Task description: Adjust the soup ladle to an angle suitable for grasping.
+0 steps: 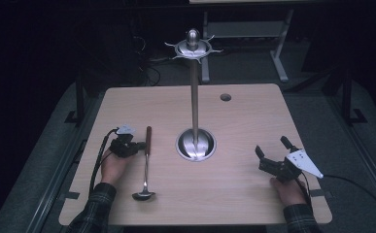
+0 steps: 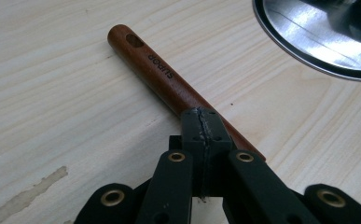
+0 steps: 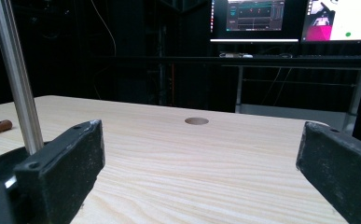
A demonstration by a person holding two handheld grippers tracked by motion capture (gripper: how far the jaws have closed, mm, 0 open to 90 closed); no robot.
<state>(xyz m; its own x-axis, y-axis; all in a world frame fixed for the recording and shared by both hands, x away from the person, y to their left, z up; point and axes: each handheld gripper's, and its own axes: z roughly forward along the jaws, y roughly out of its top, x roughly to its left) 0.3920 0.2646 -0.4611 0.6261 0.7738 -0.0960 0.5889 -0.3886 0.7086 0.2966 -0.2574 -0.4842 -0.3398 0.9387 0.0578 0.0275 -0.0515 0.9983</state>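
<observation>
A ladle (image 1: pixel 147 160) with a brown wooden handle (image 2: pixel 159 74) lies flat on the table's left half, its metal bowl (image 1: pixel 143 195) toward the front edge. My left gripper (image 1: pixel 141 145) comes at the handle from the left. In the left gripper view its jaws are pressed together, and the left gripper (image 2: pixel 201 114) has its tips right over the handle with nothing between them. A tall metal stand (image 1: pixel 194 97) with hooks on top rises from a round base (image 1: pixel 196 144) at the table's middle. My right gripper (image 1: pixel 271 144) rests at the front right, open; the right gripper (image 3: pixel 201 140) holds nothing.
A round cable hole (image 1: pixel 226 97) sits in the far right part of the wooden table (image 1: pixel 253 204). The stand's pole (image 3: pixel 17 79) rises left of my right gripper. Lit monitors (image 3: pixel 255 18) stand on a desk beyond the table. A pale stain (image 2: pixel 24 196) marks the wood.
</observation>
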